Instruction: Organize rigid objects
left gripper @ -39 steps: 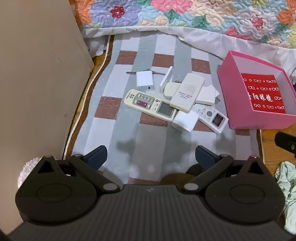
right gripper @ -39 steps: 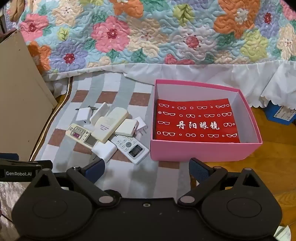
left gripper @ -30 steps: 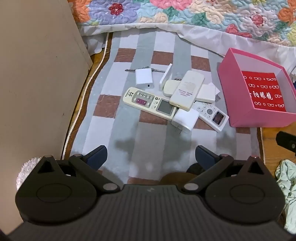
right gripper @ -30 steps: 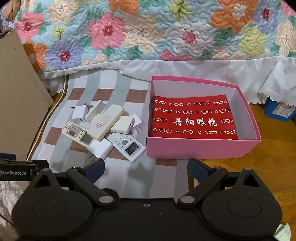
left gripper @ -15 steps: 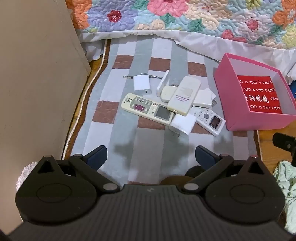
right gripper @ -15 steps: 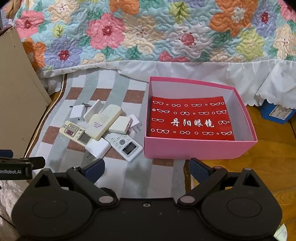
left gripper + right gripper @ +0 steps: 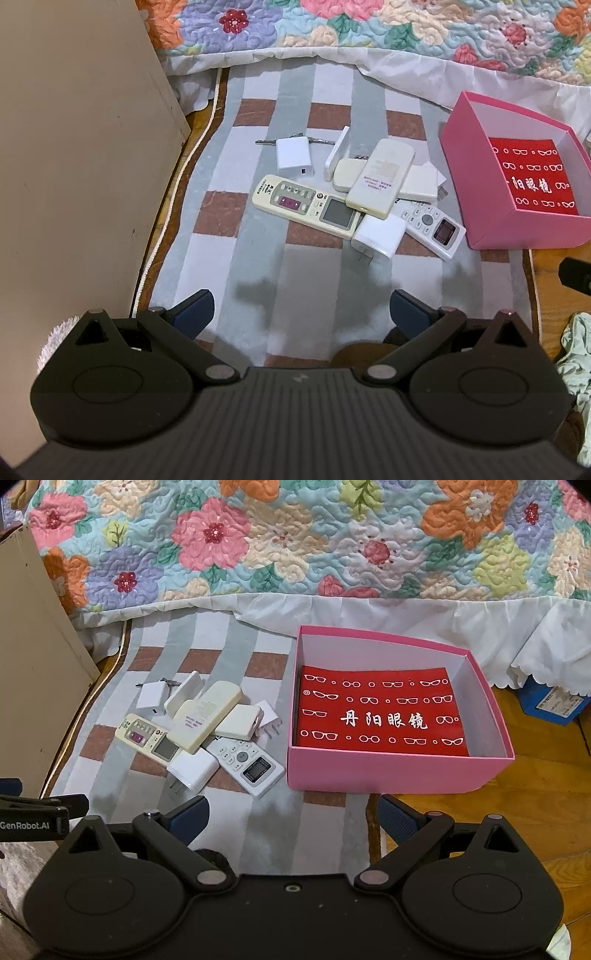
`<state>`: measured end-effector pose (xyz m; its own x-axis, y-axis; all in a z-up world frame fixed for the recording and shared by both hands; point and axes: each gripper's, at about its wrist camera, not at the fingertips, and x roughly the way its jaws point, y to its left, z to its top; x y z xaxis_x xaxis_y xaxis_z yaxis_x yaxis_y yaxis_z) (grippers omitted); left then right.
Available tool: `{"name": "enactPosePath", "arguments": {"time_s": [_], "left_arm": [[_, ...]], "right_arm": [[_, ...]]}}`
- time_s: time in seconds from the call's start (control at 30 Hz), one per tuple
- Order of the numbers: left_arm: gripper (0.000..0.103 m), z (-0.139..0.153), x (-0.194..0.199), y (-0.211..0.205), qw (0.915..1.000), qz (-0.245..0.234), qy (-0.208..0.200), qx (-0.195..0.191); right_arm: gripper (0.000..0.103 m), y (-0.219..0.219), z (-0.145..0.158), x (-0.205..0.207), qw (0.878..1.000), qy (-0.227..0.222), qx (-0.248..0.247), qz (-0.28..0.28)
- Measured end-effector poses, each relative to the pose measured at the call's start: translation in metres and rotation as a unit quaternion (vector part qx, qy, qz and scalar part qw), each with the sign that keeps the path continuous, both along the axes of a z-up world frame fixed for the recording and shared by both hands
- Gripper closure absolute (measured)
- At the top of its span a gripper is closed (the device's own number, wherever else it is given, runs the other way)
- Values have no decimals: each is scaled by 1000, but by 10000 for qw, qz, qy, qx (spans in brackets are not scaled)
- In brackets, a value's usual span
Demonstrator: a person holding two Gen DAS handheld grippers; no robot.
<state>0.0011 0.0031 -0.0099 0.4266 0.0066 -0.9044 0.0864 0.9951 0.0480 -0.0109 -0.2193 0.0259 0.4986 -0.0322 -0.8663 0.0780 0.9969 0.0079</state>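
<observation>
Here both grippers, left (image 7: 301, 308) and right (image 7: 291, 812), hover wide open and empty over the rug (image 7: 303, 280), the remotes (image 7: 380, 177) and chargers (image 7: 378, 234) piled just left of the pink box (image 7: 388, 771).

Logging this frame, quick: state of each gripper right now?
Left gripper: open, holding nothing.
Right gripper: open, holding nothing.

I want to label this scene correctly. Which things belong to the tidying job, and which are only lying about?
Belong to the job:
- heap of white and cream plastic remote controls and chargers
- open pink cardboard box with red lining

Lying about:
- floral quilted bedspread
- blue carton
- crumpled pale green cloth
</observation>
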Motion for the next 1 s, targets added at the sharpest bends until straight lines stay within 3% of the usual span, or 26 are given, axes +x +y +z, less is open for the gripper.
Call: {"name": "enactPosePath", "arguments": {"time_s": [1.0], "left_arm": [[0,-11,3,1,9998,47,202,-15]], "right_arm": [[4,11,-11,5,9995,247,-83,159]]}}
